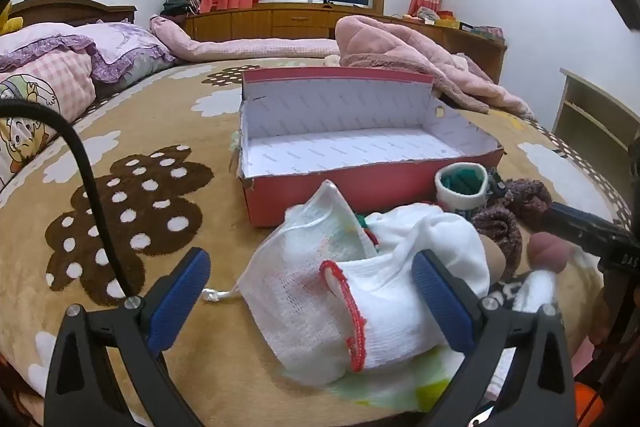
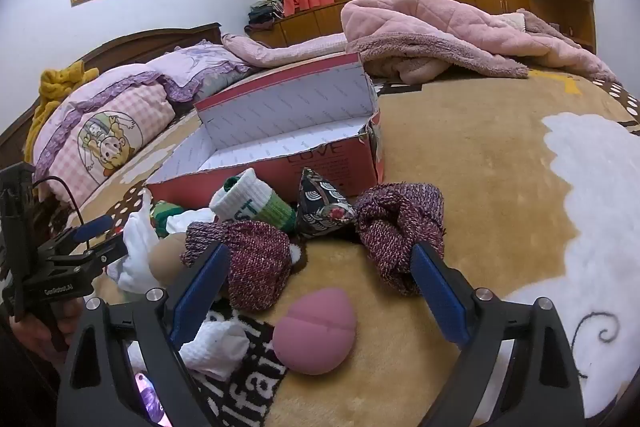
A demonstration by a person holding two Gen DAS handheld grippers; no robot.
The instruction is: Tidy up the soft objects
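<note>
Empty red cardboard shoebox (image 1: 372,183) with white lining, open at the far middle of the tan plush bed cover (image 1: 200,131). Soft pile just near it: white mesh drawstring bag (image 1: 320,291) at left, maroon knitted socks (image 2: 260,259) and pink egg-shaped sponge (image 2: 318,331) at right. Left claw (image 1: 312,303) spread wide around the bag, pads not pressing. Right claw (image 2: 320,299) spread wide over sponge and socks, holding nothing. Likely light, limp, compressible; best pinched at bunched middle, not loose edges.

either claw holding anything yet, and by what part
Nothing held: left claw is open around the white cloth, right claw open above the pink ball.
</note>
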